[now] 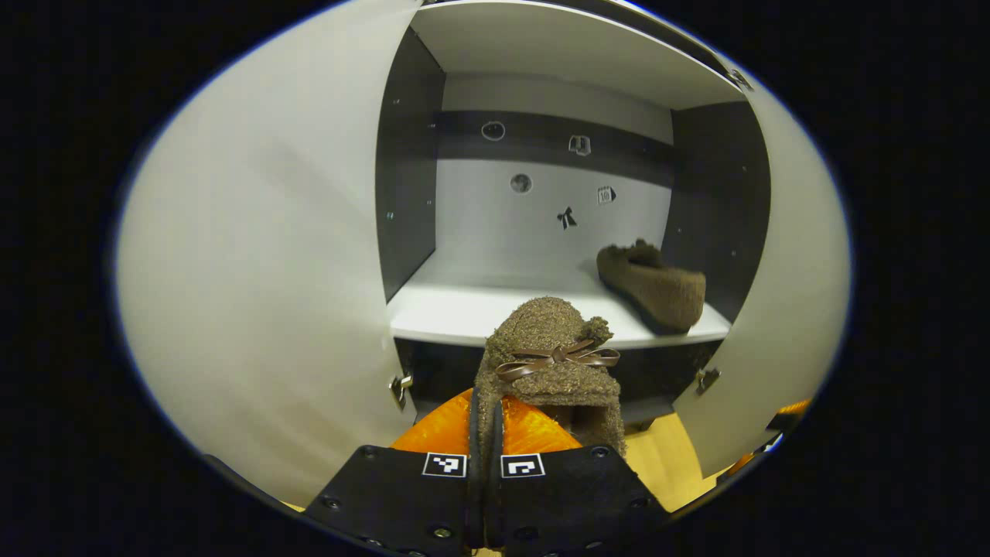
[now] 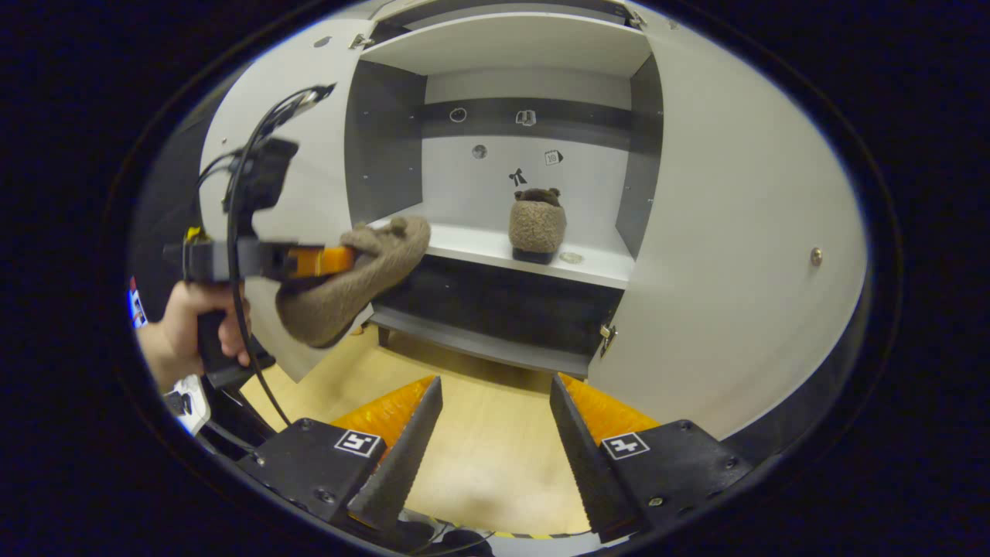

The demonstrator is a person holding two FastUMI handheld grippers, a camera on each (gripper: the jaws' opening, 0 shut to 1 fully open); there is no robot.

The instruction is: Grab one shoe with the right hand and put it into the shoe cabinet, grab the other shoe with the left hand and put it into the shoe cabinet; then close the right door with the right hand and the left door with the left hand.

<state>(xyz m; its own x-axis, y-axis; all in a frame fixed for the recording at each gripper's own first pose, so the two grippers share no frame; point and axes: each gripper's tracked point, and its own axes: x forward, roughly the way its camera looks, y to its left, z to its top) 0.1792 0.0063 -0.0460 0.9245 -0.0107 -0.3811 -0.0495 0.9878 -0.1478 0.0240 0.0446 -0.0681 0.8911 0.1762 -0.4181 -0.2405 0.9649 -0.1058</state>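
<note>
1. The shoe cabinet (image 2: 534,46) stands open on the pale wooden floor (image 2: 495,441), its left door (image 1: 263,255) and right door (image 2: 735,255) both swung wide toward the viewer
2. Small stickers (image 2: 518,176) dot the cabinet's back wall above the white shelf (image 2: 495,246)
3. One brown fuzzy shoe (image 2: 536,224) already sits on the shelf, right of centre and toward the back, apart from both tools
4. The other shoe (image 1: 553,363), brown with a thin ribbon bow on its top, hangs in the air just in front of the shelf's near edge, not yet touching it
5. The left tool (image 1: 485,433) is clenched on that shoe's edge, both orange-backed fingers (image 1: 441,429) pressing the fuzzy rim between them
6. In the right gripper view the left tool (image 2: 340,261) is level, pointing right toward the shelf, with the shoe (image 2: 352,282) drooping from its tip in front of the left door's lower part
7. A hand (image 2: 189,329) grips the left tool's handle from below, and a black cable (image 2: 236,232) loops over it
8. The right tool (image 2: 495,433) hangs back over the floor, facing the cabinet, fingers spread wide and grasping nothing
</note>
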